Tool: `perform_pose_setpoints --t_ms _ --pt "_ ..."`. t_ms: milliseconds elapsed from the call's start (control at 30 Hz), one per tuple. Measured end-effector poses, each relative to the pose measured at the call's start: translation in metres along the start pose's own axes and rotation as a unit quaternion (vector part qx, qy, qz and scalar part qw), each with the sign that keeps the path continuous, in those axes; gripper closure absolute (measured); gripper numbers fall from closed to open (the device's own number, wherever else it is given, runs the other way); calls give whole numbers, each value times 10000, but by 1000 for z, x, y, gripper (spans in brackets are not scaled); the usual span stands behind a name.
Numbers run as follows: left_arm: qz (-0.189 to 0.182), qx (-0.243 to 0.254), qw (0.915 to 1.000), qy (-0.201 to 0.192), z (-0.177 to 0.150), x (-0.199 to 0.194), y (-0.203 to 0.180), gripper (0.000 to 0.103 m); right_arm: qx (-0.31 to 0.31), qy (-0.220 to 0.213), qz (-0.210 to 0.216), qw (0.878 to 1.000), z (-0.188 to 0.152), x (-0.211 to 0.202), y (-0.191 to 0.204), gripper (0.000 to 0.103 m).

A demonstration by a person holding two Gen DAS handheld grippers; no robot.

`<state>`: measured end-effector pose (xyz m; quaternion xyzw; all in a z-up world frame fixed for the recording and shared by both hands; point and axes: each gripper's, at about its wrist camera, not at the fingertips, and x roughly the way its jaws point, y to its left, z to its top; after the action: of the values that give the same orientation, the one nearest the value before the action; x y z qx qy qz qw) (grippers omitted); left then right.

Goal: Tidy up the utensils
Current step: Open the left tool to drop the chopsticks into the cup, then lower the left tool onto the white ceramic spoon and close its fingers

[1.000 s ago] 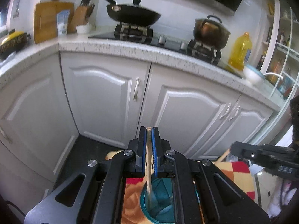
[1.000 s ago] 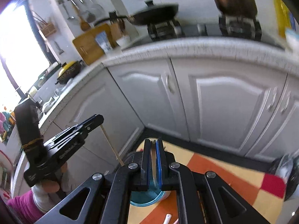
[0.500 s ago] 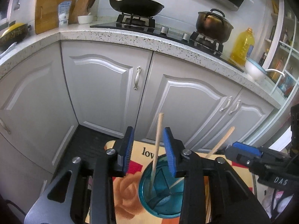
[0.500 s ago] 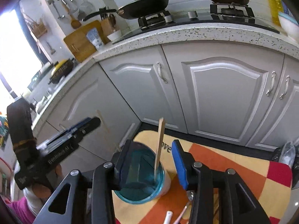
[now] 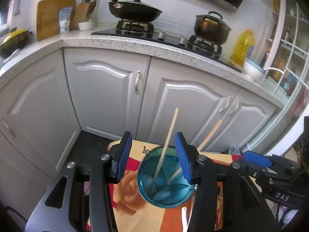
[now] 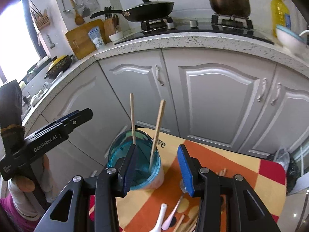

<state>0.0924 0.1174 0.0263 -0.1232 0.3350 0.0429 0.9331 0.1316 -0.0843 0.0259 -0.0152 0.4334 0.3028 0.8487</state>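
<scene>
A blue-rimmed utensil cup stands on a patterned cloth. Two wooden chopsticks stand in it, leaning apart. My left gripper is open above the cup, its blue pads either side of one chopstick without touching it. My right gripper is open and empty just right of the cup. White and pink spoons and more chopsticks lie on the cloth in front.
White cabinet doors stand right behind the small table. The speckled counter above carries a stove with a pan and a pot. The left gripper also shows at the left of the right wrist view.
Both grippers went from shut on a chopstick to open. Both chopsticks now stand free in the cup, and both grippers have lifted and drawn back a little.
</scene>
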Motion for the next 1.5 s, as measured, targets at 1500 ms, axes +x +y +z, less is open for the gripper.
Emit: perform_pose_setpoints --t_ms 1500 --pt "-969 1058 9850 961 -100 -7 -89 57 1107 227 -848 9900 -135 -63 -65 53"
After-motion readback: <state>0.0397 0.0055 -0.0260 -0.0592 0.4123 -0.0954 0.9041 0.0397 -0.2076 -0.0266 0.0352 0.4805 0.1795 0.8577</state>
